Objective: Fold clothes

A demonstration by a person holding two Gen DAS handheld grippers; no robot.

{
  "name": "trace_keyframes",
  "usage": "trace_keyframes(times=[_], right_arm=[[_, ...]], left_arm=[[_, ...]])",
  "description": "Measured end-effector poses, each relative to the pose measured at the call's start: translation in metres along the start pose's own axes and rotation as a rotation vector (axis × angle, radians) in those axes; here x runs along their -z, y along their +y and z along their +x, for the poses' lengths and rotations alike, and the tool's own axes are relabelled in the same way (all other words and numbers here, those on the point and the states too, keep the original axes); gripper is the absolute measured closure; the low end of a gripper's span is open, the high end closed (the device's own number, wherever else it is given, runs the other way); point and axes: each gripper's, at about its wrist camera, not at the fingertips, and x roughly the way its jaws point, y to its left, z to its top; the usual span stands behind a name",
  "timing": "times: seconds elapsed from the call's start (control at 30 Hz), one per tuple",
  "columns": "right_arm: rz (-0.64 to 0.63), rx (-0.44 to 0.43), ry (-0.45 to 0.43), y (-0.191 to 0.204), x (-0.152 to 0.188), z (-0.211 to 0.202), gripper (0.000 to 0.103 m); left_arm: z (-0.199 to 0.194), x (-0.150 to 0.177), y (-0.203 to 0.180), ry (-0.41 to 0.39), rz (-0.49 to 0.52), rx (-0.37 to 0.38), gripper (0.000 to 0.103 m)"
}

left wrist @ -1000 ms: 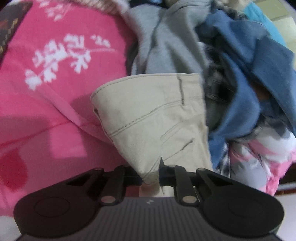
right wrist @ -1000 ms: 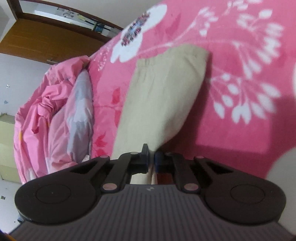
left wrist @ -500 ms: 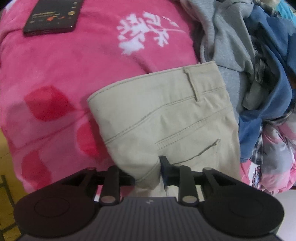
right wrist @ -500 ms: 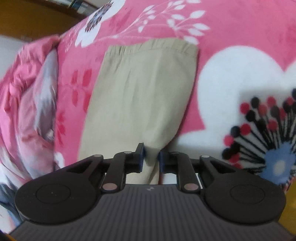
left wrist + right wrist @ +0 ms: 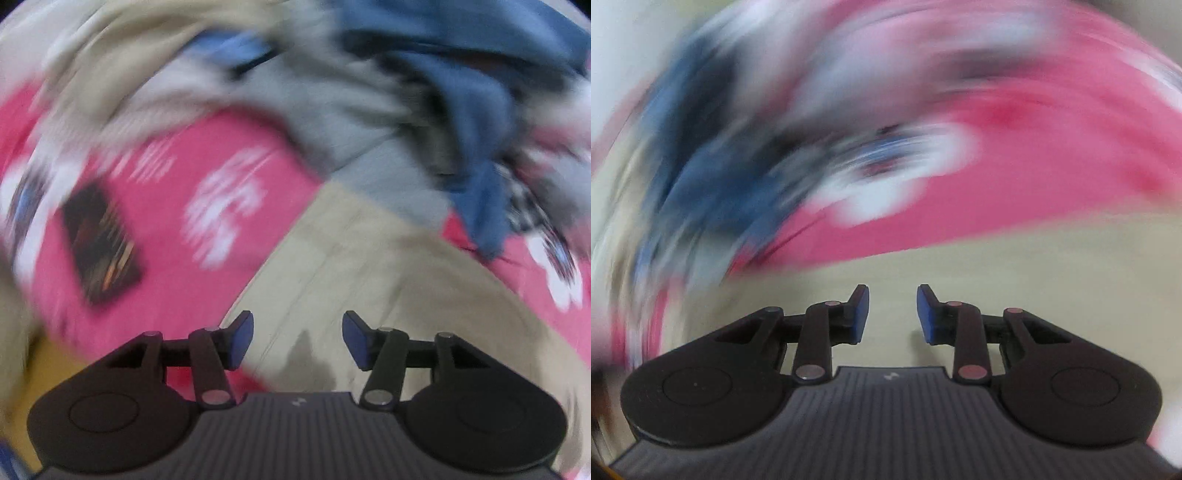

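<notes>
Both views are smeared by fast motion. The beige trousers (image 5: 354,280) lie on the pink flowered blanket (image 5: 173,229), just in front of my left gripper (image 5: 297,338), which is open with nothing between its blue pads. In the right wrist view the same beige trousers (image 5: 1015,266) spread flat under and ahead of my right gripper (image 5: 892,312), also open and holding nothing.
A heap of grey and blue clothes (image 5: 424,110) rises behind the trousers. A dark phone (image 5: 99,251) lies on the blanket at the left. The blue of the heap (image 5: 690,177) shows at the left of the right wrist view, pink blanket (image 5: 1034,147) beyond.
Both grippers have let go of the beige trousers and stand open. The trousers now lie on the blanket. Both cameras are swinging fast.
</notes>
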Motion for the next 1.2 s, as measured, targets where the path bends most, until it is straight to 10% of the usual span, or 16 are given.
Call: trace_keyframes(times=[0.23, 0.5, 0.57, 0.77, 1.2], right_arm=[[-0.711, -0.230, 0.054, 0.138, -0.033, 0.125, 0.074], [-0.872, -0.339, 0.308, 0.172, -0.052, 0.200, 0.080], [-0.884, -0.337, 0.350, 0.176, -0.049, 0.208, 0.101], [-0.872, -0.330, 0.305, 0.179, -0.056, 0.203, 0.103], [-0.832, -0.113, 0.145, 0.174, -0.033, 0.203, 0.101]], left_arm=[[0.065, -0.042, -0.075, -0.046, 0.592, 0.142, 0.044], [0.095, -0.032, -0.108, -0.035, 0.967, 0.187, 0.040], [0.098, -0.029, -0.104, -0.050, 0.993, 0.182, 0.054], [0.089, -0.036, -0.091, -0.103, 0.969, 0.140, 0.092], [0.091, -0.044, -0.093, -0.134, 0.906, 0.054, 0.075]])
